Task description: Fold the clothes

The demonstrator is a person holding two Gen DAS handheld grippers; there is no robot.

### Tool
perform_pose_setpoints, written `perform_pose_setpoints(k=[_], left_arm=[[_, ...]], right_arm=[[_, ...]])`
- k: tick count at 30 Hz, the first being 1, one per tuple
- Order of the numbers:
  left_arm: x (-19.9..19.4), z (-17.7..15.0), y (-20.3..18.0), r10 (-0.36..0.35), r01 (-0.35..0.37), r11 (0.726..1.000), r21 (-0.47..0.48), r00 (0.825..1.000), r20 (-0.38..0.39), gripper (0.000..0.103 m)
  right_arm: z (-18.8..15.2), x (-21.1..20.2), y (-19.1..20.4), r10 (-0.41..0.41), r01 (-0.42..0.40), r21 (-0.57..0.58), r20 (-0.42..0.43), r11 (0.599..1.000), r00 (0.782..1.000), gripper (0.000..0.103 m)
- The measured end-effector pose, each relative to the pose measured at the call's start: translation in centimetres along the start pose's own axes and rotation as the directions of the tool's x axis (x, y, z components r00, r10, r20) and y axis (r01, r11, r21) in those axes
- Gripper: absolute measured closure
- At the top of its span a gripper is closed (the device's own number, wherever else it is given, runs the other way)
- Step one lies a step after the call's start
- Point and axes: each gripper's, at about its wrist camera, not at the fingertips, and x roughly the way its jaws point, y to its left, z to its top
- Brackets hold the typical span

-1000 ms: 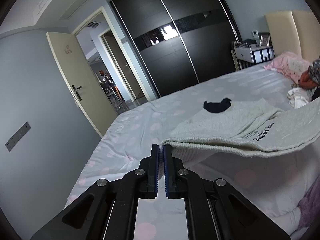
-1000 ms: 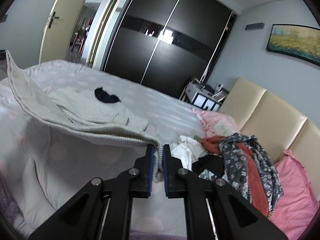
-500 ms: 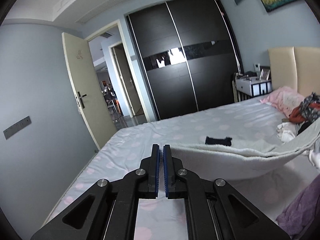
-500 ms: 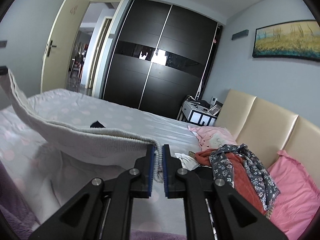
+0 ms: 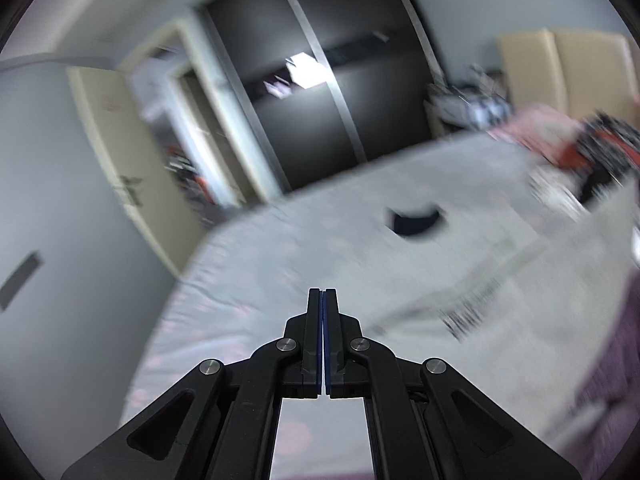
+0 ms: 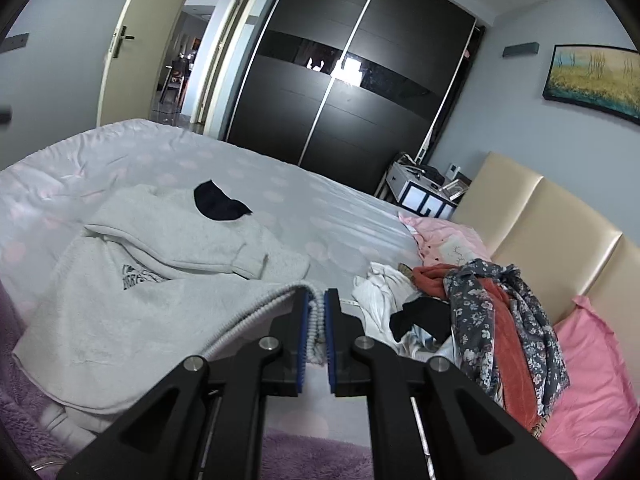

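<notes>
Light grey knit sweatshirt [image 6: 132, 308] spread on the bed [image 6: 332, 208], one sleeve folded across the chest; fleecy, matte surface, dark printed lettering partly covered by the sleeve, ribbed hem along the near edge. Ribbed hem corner pinched between the blue-padded jaws of the right gripper [image 6: 315, 304], jaws narrow with the cloth bunched in the gap. Left gripper [image 5: 322, 308] with jaws pressed together, nothing visible between them; left wrist view heavily motion-blurred, sweatshirt [image 5: 520, 304] reading only as a pale smear with streaked lettering to the right. Small dark garment [image 6: 218, 202] lying at the sweatshirt's far edge. Bed sheet pale with faint pink dots, smooth. Heap of unfolded clothes [image 6: 480, 308] near the beige padded headboard [image 6: 560, 232]: white, rust-orange, black, floral grey-blue. Pink pillow [image 6: 592, 368] beside the heap. Fuzzy purple blanket [image 6: 24, 412] at the near edge.
</notes>
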Motion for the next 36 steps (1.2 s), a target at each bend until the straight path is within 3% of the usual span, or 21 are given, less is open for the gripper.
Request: perform_pose_setpoints(k=[2,4,9,14,16,18,21,30,34,36], left_arm=[[1.3,-0.5,-2.1,-0.099,0.103,0.992,0.069,0.993,-0.062,0.101],[2.0,-1.3,-5.0,-0.18,0.197,0.968,0.155,0.977,-0.118,0.099],[2.8,-3.7,-11.5,-0.31,0.38,0.87,0.315,0.917,-0.25,0.08],[3.3,-5.7,-15.9,-0.391,0.513,0.788,0.341,0.844,-0.367,0.069],[3.7,-6.2,-17.4,-0.414,0.55,0.767,0.332,0.818,-0.398,0.055],[4.3,-6.6,-18.5,-0.439,0.583,0.754,0.303,0.791,-0.426,0.051],[5.6,-7.2,-19.9,-0.457,0.609,0.752,0.251,0.757,-0.466,0.05],[8.2,-9.6,-23.6,-0.398,0.615,0.751,0.24,0.712,-0.579,0.047],[9.2,-11.0,-24.4,-0.314,0.559,0.79,0.251,0.721,-0.617,0.047],[9.3,-11.2,-24.5,-0.308,0.544,0.805,0.237,0.724,-0.616,0.046]], right_arm=[[-0.1,0.6,-0.4,-0.001,0.001,0.01,-0.01,1.0,1.0,0.096],[-0.3,1.0,-0.6,-0.001,0.001,0.018,-0.016,1.0,1.0,0.096],[-0.6,1.8,-1.0,0.001,0.001,0.036,-0.032,0.999,1.0,0.096],[-0.9,2.1,-1.1,0.008,-0.006,0.046,-0.038,0.999,0.999,0.095],[-1.0,2.1,-1.2,0.013,-0.011,0.052,-0.038,0.999,0.999,0.095],[-1.0,2.0,-1.4,0.019,-0.017,0.06,-0.037,0.998,0.999,0.095],[-1.0,1.9,-1.5,0.028,-0.026,0.067,-0.032,0.997,0.999,0.095],[-1.2,1.7,-1.6,0.041,-0.039,0.072,-0.027,0.997,0.999,0.095],[-1.3,1.8,-1.7,0.043,-0.041,0.076,-0.027,0.996,0.999,0.095],[-1.4,1.8,-1.7,0.043,-0.041,0.077,-0.029,0.996,0.999,0.095]])
